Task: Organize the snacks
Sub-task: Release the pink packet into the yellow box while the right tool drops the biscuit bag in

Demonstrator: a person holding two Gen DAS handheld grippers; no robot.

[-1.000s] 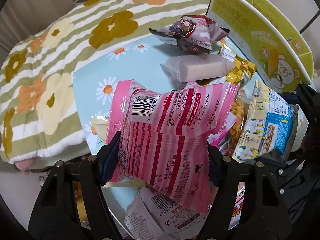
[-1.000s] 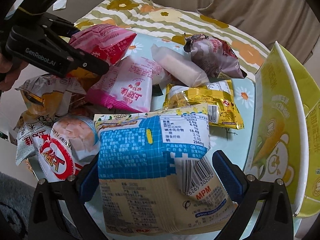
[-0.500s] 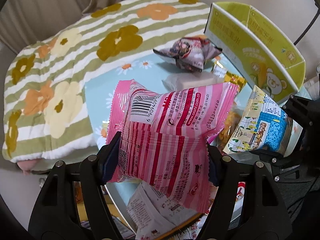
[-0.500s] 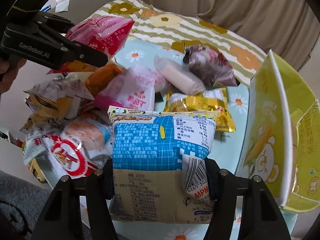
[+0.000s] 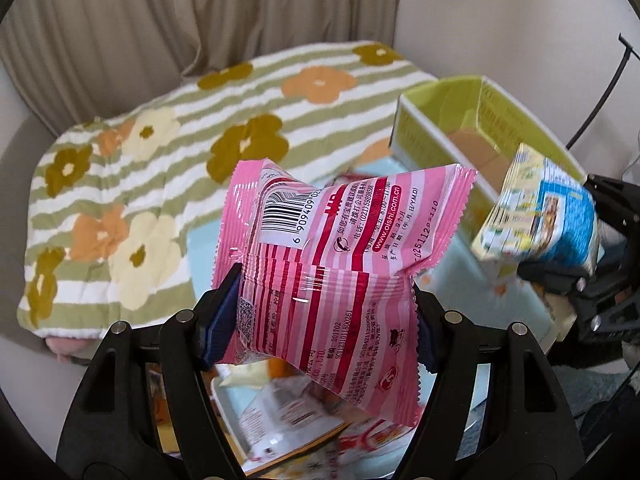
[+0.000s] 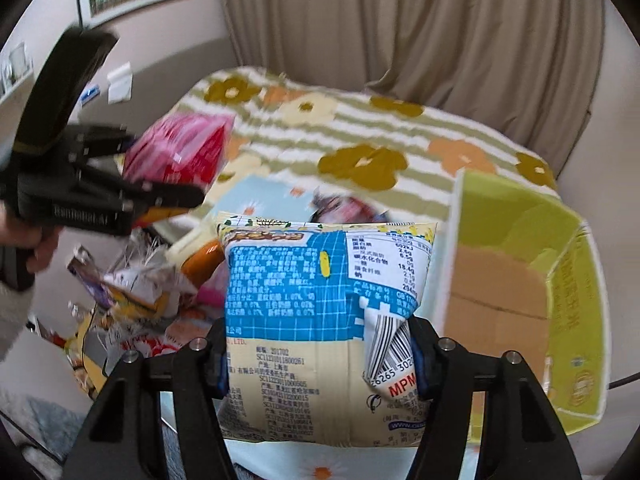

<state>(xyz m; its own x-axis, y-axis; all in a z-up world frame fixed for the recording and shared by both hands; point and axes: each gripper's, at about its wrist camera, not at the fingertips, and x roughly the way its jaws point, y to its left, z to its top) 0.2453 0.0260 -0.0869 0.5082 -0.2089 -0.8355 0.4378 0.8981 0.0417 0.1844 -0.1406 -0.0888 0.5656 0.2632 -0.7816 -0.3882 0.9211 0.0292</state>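
I am holding a pink snack packet (image 5: 320,264) in my left gripper (image 5: 320,320), both fingers pressing into its sides, lifted above the table (image 5: 516,292). My right gripper (image 6: 318,356) is clamping a blue and yellow snack packet (image 6: 320,320) just beside the open yellow-green box (image 6: 520,280). More snacks (image 6: 140,292) are lying heaped on the table's left side, blurred.

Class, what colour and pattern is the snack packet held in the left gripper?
The snack packet is pink with red stripes, clearest in the left wrist view.
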